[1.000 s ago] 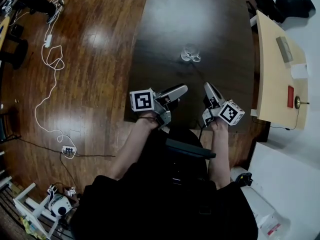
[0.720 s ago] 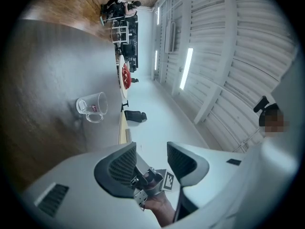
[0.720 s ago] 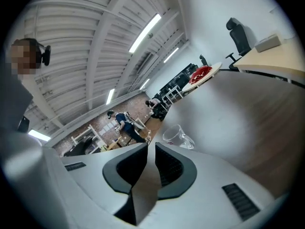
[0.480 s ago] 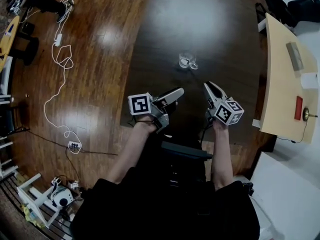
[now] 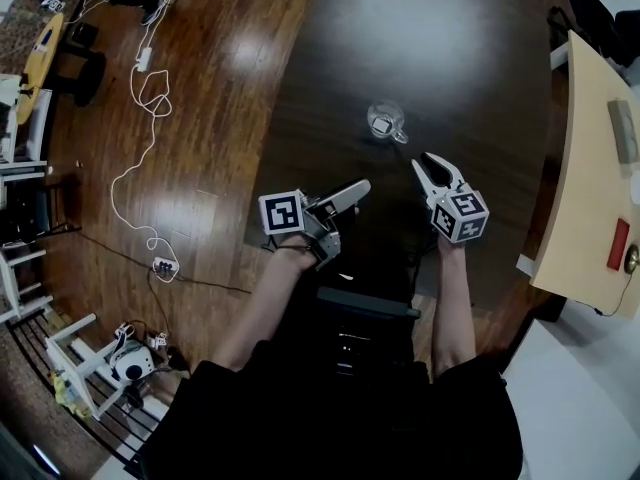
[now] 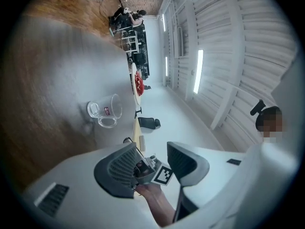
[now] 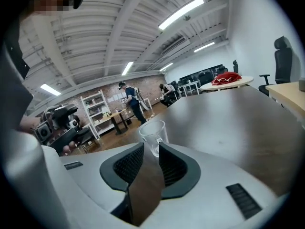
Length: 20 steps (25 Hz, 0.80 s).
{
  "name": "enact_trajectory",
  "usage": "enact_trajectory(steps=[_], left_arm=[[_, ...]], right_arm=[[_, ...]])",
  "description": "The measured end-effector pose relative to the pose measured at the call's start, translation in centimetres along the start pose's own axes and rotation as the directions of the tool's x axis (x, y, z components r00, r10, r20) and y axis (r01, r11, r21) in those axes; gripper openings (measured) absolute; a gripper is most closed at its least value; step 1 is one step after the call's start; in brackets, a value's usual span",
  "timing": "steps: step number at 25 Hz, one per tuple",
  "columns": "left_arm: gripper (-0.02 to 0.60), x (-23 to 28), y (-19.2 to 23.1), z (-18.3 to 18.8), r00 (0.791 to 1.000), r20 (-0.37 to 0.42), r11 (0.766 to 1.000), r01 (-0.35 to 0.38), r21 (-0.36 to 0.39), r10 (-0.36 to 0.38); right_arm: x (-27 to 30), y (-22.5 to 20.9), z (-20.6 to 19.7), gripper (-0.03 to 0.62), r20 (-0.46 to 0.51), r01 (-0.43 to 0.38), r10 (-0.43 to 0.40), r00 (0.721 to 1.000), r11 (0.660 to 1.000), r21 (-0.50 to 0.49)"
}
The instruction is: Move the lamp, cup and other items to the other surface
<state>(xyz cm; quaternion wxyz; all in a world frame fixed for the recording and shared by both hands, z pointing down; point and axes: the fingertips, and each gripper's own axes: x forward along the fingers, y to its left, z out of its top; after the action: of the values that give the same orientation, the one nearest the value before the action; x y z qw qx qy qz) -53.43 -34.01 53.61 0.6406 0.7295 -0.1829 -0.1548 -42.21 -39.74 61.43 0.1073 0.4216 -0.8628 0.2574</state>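
Observation:
A clear glass mug [image 5: 385, 121] with a handle stands upright on the dark table [image 5: 440, 48]. In the head view my right gripper [image 5: 433, 166] points at it from just below and to the right, a short gap away. Its jaws have just been opening and hold nothing. The right gripper view shows the mug [image 7: 153, 135] straight ahead, beyond the pads [image 7: 127, 165]. My left gripper [image 5: 342, 194] hovers open and empty over the table's near edge, left of the right one. In the left gripper view the mug [image 6: 105, 111] sits far off to the left.
A light wooden desk [image 5: 585, 168] stands at the right with a grey block [image 5: 622, 130], a red item [image 5: 617, 245] and a round brass piece [image 5: 632, 258]. White cable [image 5: 140, 168] and a power strip [image 5: 165, 265] lie on the wooden floor at left.
The right gripper has rolled, spread its fingers and drawn closer to the mug. The left gripper has shifted slightly toward the table. The head view has swung, so the desk sits further right.

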Motion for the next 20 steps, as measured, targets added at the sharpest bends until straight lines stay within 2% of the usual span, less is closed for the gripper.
enact_trajectory(steps=[9,20], left_arm=[[0.219,0.1,1.7,1.8,0.997,0.057,0.999,-0.044,-0.014,0.044],[0.219,0.2,3.5,2.6,0.993,0.088,0.997,-0.070,-0.042,0.073]], right_arm=[[4.2,-1.9,-1.2,0.132,-0.071,-0.030,0.021,0.997,0.991,-0.131],[7.6,-2.5,-1.4,0.143,-0.107,-0.073,0.041,0.993,0.947,-0.314]])
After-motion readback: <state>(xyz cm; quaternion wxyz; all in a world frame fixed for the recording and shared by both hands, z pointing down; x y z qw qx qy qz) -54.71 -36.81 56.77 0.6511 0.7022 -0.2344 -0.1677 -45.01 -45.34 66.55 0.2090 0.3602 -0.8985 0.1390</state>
